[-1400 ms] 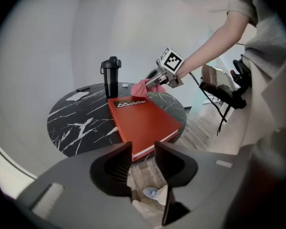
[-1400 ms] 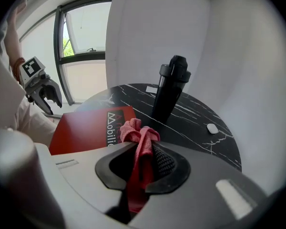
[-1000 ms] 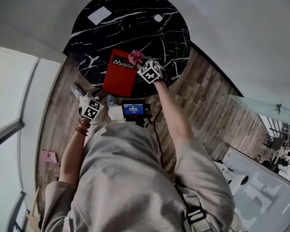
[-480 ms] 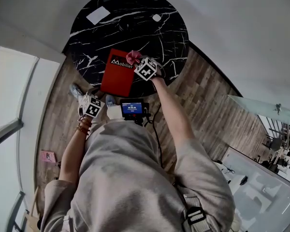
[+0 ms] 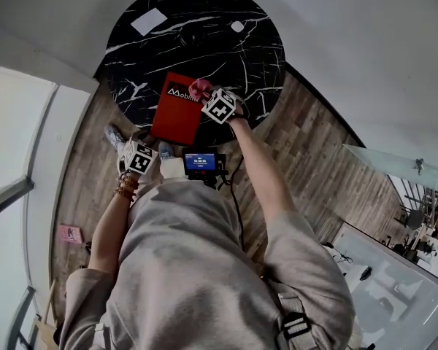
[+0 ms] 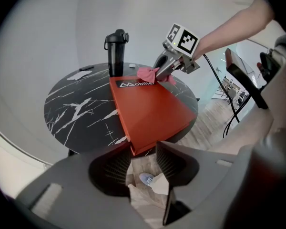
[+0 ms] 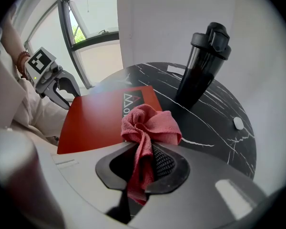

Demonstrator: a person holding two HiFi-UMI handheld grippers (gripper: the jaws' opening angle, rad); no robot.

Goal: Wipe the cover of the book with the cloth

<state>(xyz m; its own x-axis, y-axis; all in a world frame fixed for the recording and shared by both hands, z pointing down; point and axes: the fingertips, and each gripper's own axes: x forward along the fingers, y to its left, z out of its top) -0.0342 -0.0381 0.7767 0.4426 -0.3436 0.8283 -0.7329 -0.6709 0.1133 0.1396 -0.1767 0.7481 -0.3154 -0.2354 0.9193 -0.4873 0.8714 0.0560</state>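
The right gripper clamps the pink cloth onto the red book just ahead, while the left gripper, jaws apart, meets the book's corner.

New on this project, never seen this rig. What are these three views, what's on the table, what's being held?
There is no robot here. A person holds a two-jaw gripper in each hand, and the marker cubes are part of the grippers. The head view looks steeply down from a camera on the person's head. The other two views come from cameras riding on each gripper, looking along its jaws.

On the round black marble table are a red book, a black lidded bottle, a white slip and a small white object.

The right gripper is shut on a pink cloth, which sits against the book's cover by the printed title. The left gripper is open and holds nothing. Its jaws are at the book's near corner, which appears to jut past the table edge.
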